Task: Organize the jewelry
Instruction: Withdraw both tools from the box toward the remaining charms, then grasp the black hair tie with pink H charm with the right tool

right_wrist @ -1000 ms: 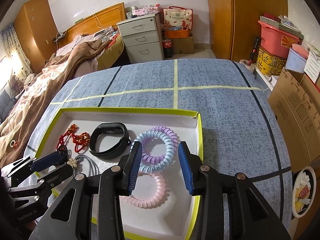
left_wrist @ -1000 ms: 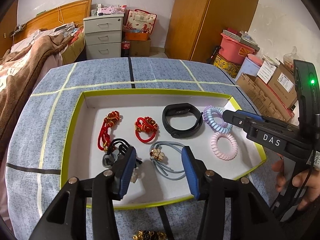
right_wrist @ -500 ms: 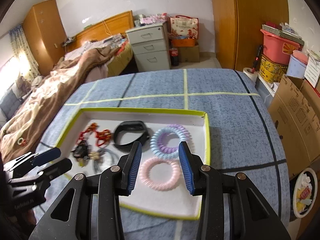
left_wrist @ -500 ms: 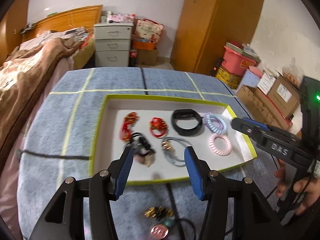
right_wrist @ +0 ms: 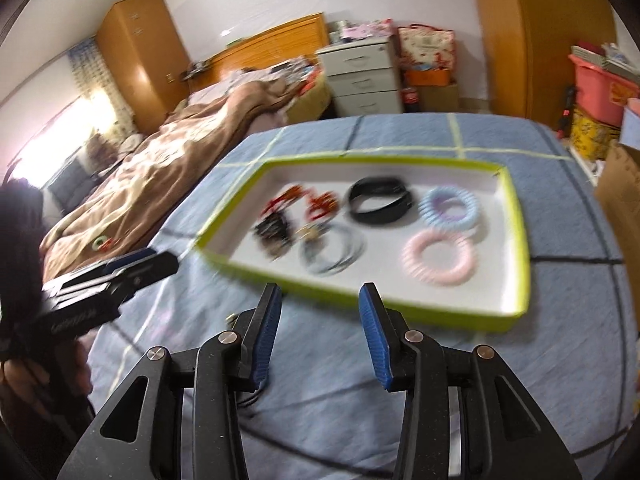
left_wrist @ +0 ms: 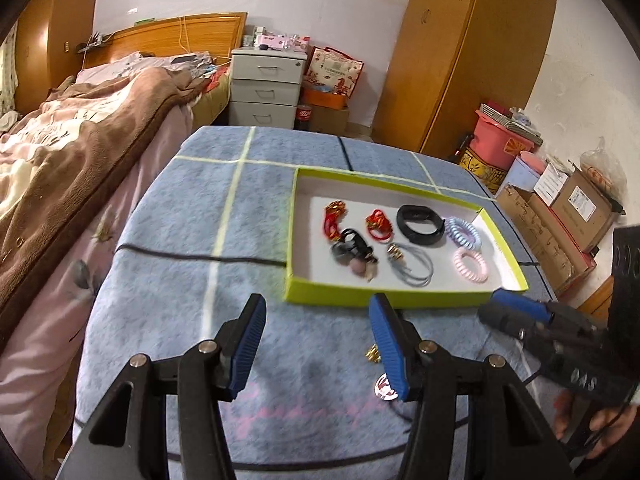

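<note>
A shallow white tray with a lime-green rim [left_wrist: 384, 294] [right_wrist: 520, 240] sits on the blue table. In it lie two red cord bracelets [left_wrist: 335, 218], a black band [left_wrist: 420, 220] [right_wrist: 378, 200], a blue-purple coil tie [left_wrist: 464, 234] [right_wrist: 450, 208], a pink coil tie [left_wrist: 471, 266] [right_wrist: 438, 258], a grey hair tie [left_wrist: 412, 266] and a black charm piece [left_wrist: 352, 250]. My left gripper [left_wrist: 316, 348] is open and empty, in front of the tray. My right gripper [right_wrist: 318, 334] is open and empty, also short of the tray. A small gold piece [left_wrist: 374, 355] and a round pink item [left_wrist: 385, 385] lie on the cloth beside my left gripper's right finger.
A bed with a brown blanket [left_wrist: 80, 140] runs along the table's left side. Cardboard boxes [left_wrist: 576, 216] and a pink bin [left_wrist: 502, 140] stand on the right. A white drawer unit [left_wrist: 266, 88] and a wooden wardrobe [left_wrist: 460, 52] stand behind.
Both grippers have pulled back and up from over the tray to the near side of the table. The black charm piece stays in the tray where the left gripper was.
</note>
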Demonstrator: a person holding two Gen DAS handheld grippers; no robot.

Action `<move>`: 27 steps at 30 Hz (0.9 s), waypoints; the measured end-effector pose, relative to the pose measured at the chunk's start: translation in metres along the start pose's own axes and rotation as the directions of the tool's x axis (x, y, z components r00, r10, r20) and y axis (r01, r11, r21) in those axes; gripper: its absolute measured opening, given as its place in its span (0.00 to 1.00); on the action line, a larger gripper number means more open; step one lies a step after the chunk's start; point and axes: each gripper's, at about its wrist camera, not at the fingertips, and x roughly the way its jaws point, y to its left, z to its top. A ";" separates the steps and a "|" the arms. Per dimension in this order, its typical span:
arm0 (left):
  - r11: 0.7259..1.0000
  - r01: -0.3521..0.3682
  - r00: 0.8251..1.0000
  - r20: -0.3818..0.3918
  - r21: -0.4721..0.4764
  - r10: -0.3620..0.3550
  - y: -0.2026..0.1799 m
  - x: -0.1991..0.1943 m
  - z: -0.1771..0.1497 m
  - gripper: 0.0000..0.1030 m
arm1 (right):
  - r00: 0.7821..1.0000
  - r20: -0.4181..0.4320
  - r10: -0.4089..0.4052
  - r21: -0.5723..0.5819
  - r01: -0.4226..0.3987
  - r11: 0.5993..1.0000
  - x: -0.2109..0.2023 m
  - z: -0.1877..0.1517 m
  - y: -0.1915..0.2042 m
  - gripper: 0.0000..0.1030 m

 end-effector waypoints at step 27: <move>0.999 -0.035 0.999 -0.016 -0.023 0.035 0.033 -0.010 -0.025 0.54 | 0.986 -0.110 -0.128 -0.157 0.110 0.981 0.053 -0.038 0.068 0.55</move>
